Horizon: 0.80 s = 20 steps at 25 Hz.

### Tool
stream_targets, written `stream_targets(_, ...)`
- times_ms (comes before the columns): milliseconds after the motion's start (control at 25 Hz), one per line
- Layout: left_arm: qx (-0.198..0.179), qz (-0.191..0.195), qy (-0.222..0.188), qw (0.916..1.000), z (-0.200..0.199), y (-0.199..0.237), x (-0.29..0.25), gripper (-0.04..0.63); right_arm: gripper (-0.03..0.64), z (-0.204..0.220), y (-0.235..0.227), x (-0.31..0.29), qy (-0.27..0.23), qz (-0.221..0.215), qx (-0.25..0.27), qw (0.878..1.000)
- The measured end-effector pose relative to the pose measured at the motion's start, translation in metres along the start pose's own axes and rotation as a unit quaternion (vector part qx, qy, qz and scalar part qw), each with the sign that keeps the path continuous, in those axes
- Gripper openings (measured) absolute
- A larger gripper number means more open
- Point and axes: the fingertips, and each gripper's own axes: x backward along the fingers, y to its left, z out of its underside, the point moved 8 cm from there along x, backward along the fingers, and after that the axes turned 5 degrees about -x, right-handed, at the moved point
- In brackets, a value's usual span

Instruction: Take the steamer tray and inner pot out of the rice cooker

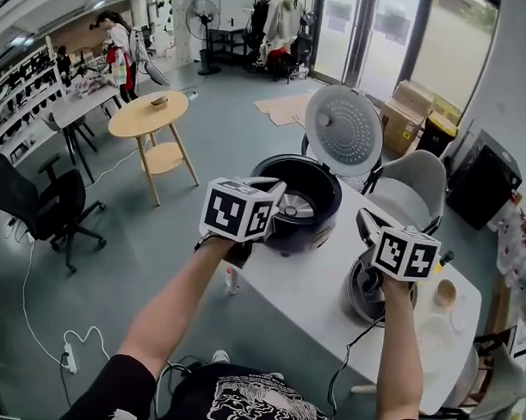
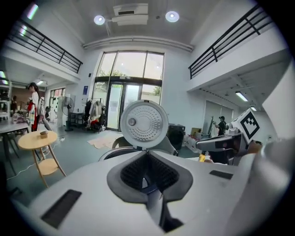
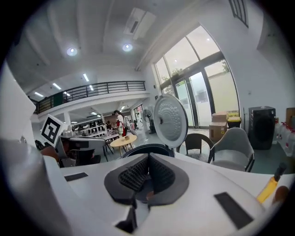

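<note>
One rice cooker (image 1: pixel 322 188) stands at the far end of the white desk (image 1: pixel 312 288), its round lid (image 1: pixel 343 130) tipped up and open. Shiny metal (image 1: pixel 296 206) shows inside the dark body, though I cannot tell whether that is the steamer tray or the inner pot. The left claw (image 1: pixel 276 197) hangs at the cooker's near rim, its jaws pressed together with nothing between them, as the left gripper view shows (image 2: pixel 147 153). The right claw (image 1: pixel 366 224) is to the right of the cooker, also closed and empty (image 3: pixel 148 157). Under the right claw a round grey vessel (image 1: pixel 363 294) sits on the desk. Further right lie a small bowl (image 1: pixel 445 293) and a plate (image 1: pixel 433 333). A grey chair (image 1: pixel 414 189) stands behind the desk, and a round wooden table (image 1: pixel 150 115) stands well apart on the floor.
</note>
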Motion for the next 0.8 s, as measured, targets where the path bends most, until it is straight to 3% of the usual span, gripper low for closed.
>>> stream_targets(280, -0.055, -0.021, -0.031, 0.9978, -0.006, 0.033, 0.025, 0.014, 0.014, -0.018, 0.044, -0.007, -0.081, 0.033, 0.055, 0.995)
stream_targets(400, -0.053, -0.023, -0.048, 0.9972, -0.006, 0.043, 0.037, 0.014, 0.014, -0.021, 0.059, -0.003, -0.111, 0.057, 0.081, 0.989)
stream_targets(800, -0.082, -0.016, -0.064, 0.9945, 0.004, 0.054, 0.033, 0.012, 0.014, -0.006, 0.059, -0.001, -0.128, 0.108, 0.108, 0.980)
